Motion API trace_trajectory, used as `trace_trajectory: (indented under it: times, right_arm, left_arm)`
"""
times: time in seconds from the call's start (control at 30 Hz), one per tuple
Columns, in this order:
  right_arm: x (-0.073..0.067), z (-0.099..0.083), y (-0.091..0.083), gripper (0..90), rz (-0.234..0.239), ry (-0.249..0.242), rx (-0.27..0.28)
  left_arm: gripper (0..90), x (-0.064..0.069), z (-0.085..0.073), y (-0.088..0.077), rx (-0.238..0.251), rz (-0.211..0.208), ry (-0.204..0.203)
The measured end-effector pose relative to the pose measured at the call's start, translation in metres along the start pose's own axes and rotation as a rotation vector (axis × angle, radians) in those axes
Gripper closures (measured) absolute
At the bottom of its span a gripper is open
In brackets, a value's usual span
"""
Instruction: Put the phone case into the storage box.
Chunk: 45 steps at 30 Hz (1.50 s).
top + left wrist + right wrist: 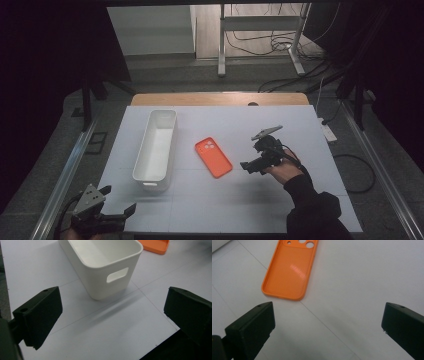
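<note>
Left hand-held gripper (118,199) jaws wide apart, low; right hand-held gripper (246,165) jaws spread, empty

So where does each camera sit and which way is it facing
High view: above the person's side, facing forward and down on the table; forearms, both hand-held grippers.
Left gripper view: rides the left hand-held gripper, facing the white bin; open jaws.
Right gripper view: rides the right hand-held gripper, facing the orange phone case; open jaws.
All show the case.

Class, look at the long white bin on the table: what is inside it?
Nothing visible: the white bin shows bare white floor and walls from the high view. The left gripper view shows bare inner walls near the handle end; its near wall hides the floor just behind it.
</note>
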State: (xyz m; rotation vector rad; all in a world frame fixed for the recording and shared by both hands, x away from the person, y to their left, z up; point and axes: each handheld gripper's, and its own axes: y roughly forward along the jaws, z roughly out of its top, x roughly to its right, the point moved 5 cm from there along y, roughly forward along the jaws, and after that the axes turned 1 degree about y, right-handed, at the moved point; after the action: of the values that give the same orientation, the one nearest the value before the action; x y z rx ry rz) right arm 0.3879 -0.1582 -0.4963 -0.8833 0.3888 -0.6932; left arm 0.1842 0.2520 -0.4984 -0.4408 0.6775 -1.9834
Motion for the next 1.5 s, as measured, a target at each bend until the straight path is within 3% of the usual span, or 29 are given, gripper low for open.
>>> trace_trajectory:
  times: [0.5, 1.23, 1.5]
  right_arm:
    - [-0.005, 0.018, 0.027, 0.0, 0.030, -0.002, -0.027]
    - [-0.012, 0.037, 0.050, 0.0, 0.039, -0.012, -0.055]
    - [-0.017, 0.047, 0.062, 0.0, 0.037, 0.013, -0.071]
  left_arm:
    - [2.6, 0.000, 0.000, 0.000, 0.003, -0.001, 0.004]
    - [2.6, 0.000, 0.000, -0.001, 0.006, 0.000, 0.008]
    - [2.6, 0.000, 0.000, -0.001, 0.007, -0.001, 0.007]
